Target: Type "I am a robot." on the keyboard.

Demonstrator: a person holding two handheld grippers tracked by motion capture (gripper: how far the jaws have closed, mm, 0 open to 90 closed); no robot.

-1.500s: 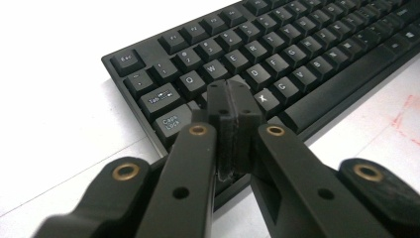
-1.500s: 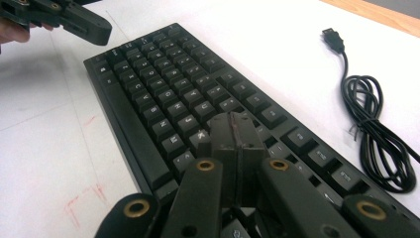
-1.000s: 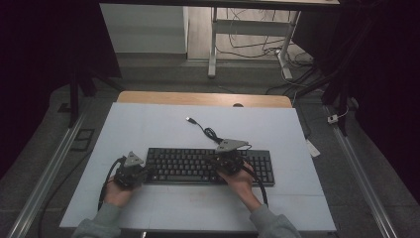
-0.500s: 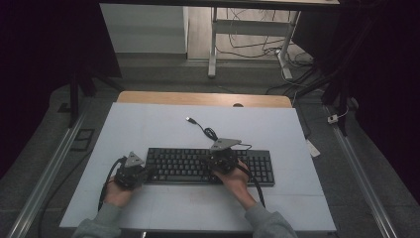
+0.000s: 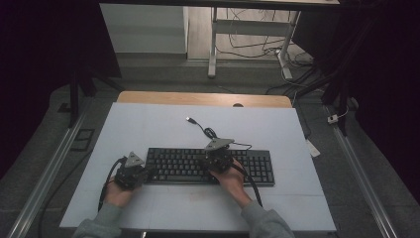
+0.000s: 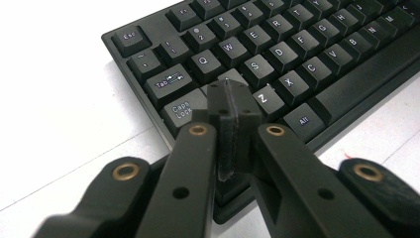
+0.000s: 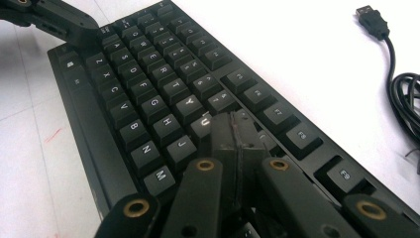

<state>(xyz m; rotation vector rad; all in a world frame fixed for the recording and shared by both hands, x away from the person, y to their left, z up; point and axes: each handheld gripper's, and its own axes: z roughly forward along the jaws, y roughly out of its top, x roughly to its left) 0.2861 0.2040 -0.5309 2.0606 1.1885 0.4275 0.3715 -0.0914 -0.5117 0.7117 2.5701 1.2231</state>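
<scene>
Keyboard (image 5: pixel 208 166) lies on my worktop (image 5: pixel 148 124), near edge, centre.
My left tool (image 5: pixel 130 173) at its left end, right tool (image 5: pixel 218 159) over its middle; cable (image 5: pixel 205 131) and plug behind.

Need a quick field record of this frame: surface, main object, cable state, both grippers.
surface: white table
object: black keyboard, lying flat, long side across the table
cable: keyboard cable coiled behind the keyboard, USB plug loose on the table, not plugged in
left gripper: jaws shut, tips over the A key area near Caps Lock
right gripper: jaws shut, tips over the keys right of U and J
contact with keys: cannot tell
</scene>
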